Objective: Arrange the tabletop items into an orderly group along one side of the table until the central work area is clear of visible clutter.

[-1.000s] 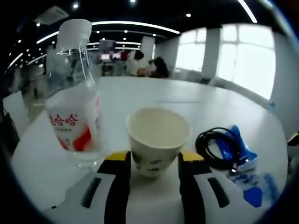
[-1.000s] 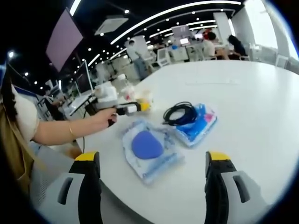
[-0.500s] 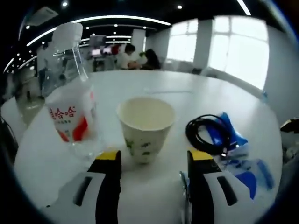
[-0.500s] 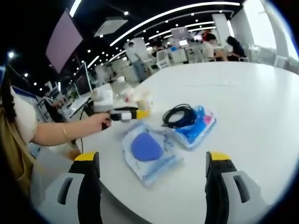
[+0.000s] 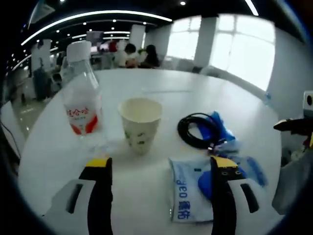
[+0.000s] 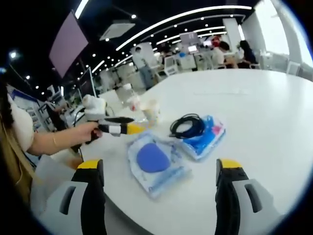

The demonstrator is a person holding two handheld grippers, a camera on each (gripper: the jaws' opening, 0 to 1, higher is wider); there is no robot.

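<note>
Tabletop items: 1 bottle [image 5: 81, 104], 1 cup [image 5: 140, 124], 1 cable [image 5: 198, 130], 2 pouches [image 6: 155, 163], both grippers' fingers wide apart, empty.

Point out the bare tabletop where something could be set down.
Free: the white table beyond and right of the black cable. Crowded: near edge, with water bottle, paper cup and blue packet.

A clear plastic bottle [image 5: 81, 100], a matt paper cup [image 5: 140, 124] and glossy plastic packets [image 6: 155, 162] sit on a smooth white table [image 6: 259, 122].
</note>
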